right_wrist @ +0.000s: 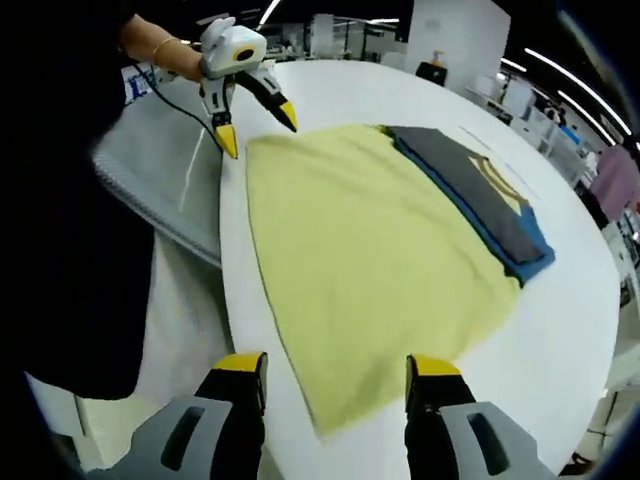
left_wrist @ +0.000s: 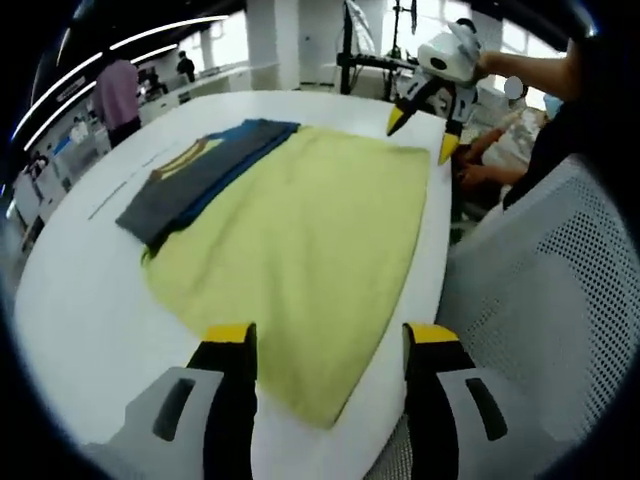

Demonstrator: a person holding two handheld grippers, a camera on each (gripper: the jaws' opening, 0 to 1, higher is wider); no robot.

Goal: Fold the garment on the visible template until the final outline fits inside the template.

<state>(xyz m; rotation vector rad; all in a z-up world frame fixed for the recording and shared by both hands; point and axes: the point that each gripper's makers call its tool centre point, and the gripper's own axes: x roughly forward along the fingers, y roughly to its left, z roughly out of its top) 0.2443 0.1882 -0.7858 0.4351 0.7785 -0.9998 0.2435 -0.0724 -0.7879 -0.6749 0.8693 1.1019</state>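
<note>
Two yellow-tipped claws hover over a white round worktop (left_wrist: 90, 300), both with jaws spread apart and nothing between them. The left claw (left_wrist: 330, 340) hangs above the near hem of a pale yellow garment (left_wrist: 300, 250), at the worktop's curved edge; in the right gripper view it appears at the far corner of the cloth (right_wrist: 255, 120), held by a person's hand (right_wrist: 180, 60) with a thin bracelet. The right claw (right_wrist: 335, 365) hangs above the opposite end of the same garment (right_wrist: 370, 260); in the left gripper view it appears at the far corner (left_wrist: 425, 125), just off the cloth's edge.

The yellow garment lies spread flat, wider at one end, its long side running close along the worktop's rim beside the person. Against its other long side lies a folded stack of dark grey and blue clothing (left_wrist: 195, 175), the grey piece on top showing a yellowish collar band; the yellow cloth overlaps its edge slightly. Beyond that stack, bare white worktop stretches open to the far rim.

A grey perforated chair back (left_wrist: 540, 290) stands against the worktop's edge. A person in pink (left_wrist: 118, 92) stands in the background. No writing can be read.
</note>
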